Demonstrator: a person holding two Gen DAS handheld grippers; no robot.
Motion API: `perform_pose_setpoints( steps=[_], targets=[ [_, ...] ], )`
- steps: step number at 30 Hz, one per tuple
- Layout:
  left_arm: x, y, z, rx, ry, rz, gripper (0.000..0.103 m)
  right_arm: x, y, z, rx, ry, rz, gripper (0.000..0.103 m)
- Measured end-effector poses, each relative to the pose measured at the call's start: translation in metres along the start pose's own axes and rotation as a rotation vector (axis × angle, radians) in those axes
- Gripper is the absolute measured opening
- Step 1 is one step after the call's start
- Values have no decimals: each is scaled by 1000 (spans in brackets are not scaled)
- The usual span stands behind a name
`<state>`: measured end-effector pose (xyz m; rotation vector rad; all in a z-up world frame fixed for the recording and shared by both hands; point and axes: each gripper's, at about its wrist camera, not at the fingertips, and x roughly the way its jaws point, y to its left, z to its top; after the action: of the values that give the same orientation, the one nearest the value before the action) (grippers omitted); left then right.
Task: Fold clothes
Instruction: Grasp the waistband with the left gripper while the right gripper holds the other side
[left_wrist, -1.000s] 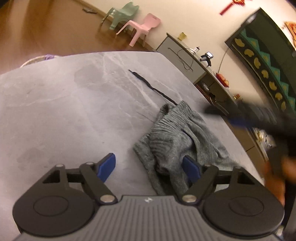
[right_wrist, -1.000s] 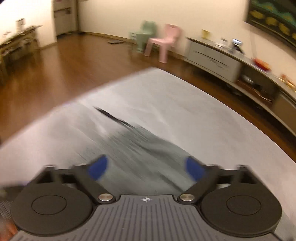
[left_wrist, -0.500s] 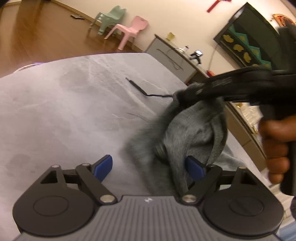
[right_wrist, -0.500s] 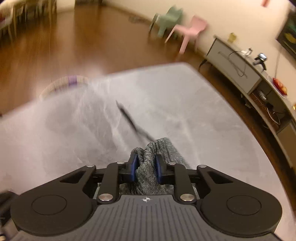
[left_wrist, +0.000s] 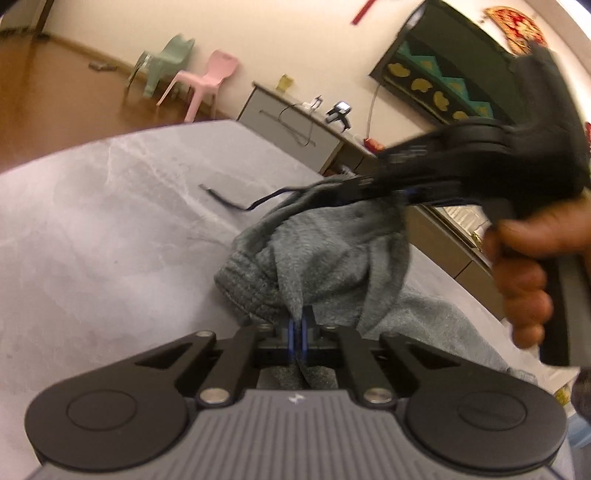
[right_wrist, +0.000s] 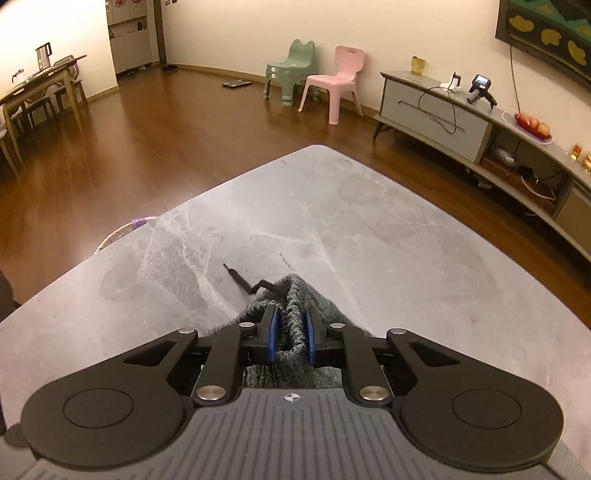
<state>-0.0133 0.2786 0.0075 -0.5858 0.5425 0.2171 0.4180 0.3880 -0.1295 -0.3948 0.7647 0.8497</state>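
Note:
A grey knit garment with a ribbed edge and a dark drawstring lies bunched on the grey marble table. My left gripper is shut on a thin fold of its near edge. My right gripper, held by a hand, comes in from the right and holds the far ribbed edge raised above the table. In the right wrist view the right gripper has the thick ribbed band pressed between its blue pads, jaws opening slightly. The drawstring trails onto the table.
The rest of the garment spreads toward the table's right edge. Beyond the table are wooden floor, a green chair, a pink chair and a low grey cabinet. A round basket rim shows past the table's left edge.
My right gripper swept in, closed on the ribbed edge and lifted it off the table. My left gripper's jaws, wide a moment ago, have closed on a fold of the garment.

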Motion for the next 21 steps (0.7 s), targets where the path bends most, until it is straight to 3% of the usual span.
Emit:
perform_pose_setpoints(
  steps=[3, 4, 5, 6, 7, 10, 12, 14, 17, 18, 19, 21],
  targets=[
    [-4, -10, -3, 46, -20, 0, 3, 26, 18, 9, -50, 49, -31, 52],
    [-4, -14, -5, 68, -26, 6, 3, 46, 19, 10, -70, 69, -35, 52],
    [-6, -18, -6, 95, -37, 20, 3, 50, 20, 13, -85, 84, -34, 51],
    [-7, -26, -6, 138, -58, 37, 3, 35, 22, 19, -95, 94, -28, 41],
    [-8, -33, -6, 181, -79, 55, 3, 21, 23, 25, -104, 104, -21, 20],
    [-14, -69, -14, 388, -177, 109, 3, -39, 10, 13, -55, 20, 11, 18],
    [-22, -100, -33, 582, -259, 117, 3, -82, -9, -4, 13, -66, 39, 18],
    [-24, -132, -60, 791, -298, 63, 3, -117, -45, -29, 121, -140, 41, 17],
    [-15, -167, -105, 990, -188, -74, 9, -157, -110, -85, 305, -167, -35, 18],
    [-10, -176, -119, 1032, -163, -99, 14, -153, -135, -109, 377, -146, -74, 25],
    [-9, -183, -131, 1052, -150, -118, 16, -145, -159, -131, 441, -109, -112, 43],
    [-12, -188, -139, 1051, -128, -159, 21, -134, -189, -164, 511, -52, -186, 48]
  ],
)
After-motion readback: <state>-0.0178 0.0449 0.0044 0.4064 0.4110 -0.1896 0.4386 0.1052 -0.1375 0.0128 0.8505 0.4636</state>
